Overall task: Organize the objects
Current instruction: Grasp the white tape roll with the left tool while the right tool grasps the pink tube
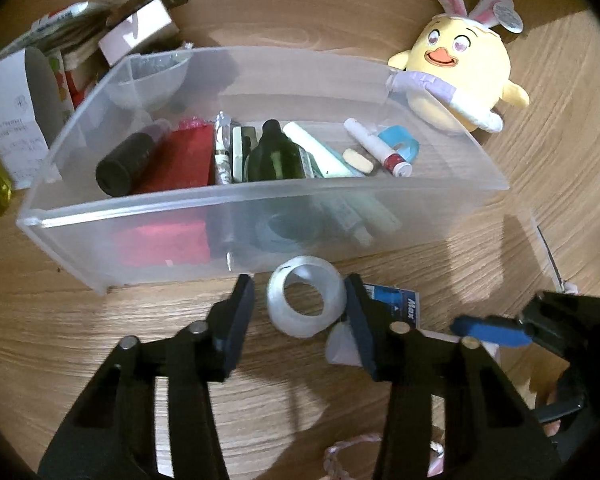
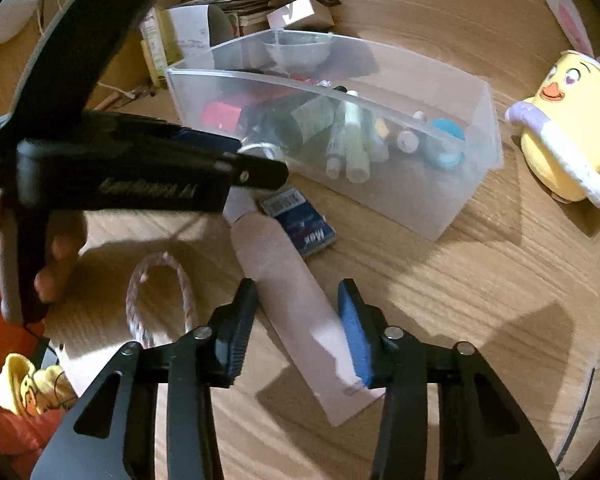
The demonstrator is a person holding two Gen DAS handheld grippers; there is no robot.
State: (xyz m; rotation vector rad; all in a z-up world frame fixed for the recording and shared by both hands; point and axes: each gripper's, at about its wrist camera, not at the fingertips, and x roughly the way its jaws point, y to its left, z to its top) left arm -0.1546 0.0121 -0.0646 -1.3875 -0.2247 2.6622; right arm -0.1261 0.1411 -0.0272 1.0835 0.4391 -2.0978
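A clear tape roll (image 1: 306,302) lies on the wooden table in front of the clear bin (image 1: 260,194). My left gripper (image 1: 300,304) straddles it: the right pad touches the roll, while a thin gap shows at the left pad. In the right wrist view a pale pink tube (image 2: 292,288) lies slantwise on the table, and my right gripper (image 2: 298,308) is closed around its middle, pads against both sides. A blue "Max" box (image 2: 300,220) sits at the tube's capped end. The bin (image 2: 440,216) holds bottles, tubes, a red box and a blue tape holder.
A yellow chick plush (image 1: 456,68) stands right of the bin. Boxes and papers (image 1: 40,80) are piled at the back left. A braided loop (image 2: 160,300) lies left of the tube. A hand (image 2: 56,260) holds the left gripper's handle.
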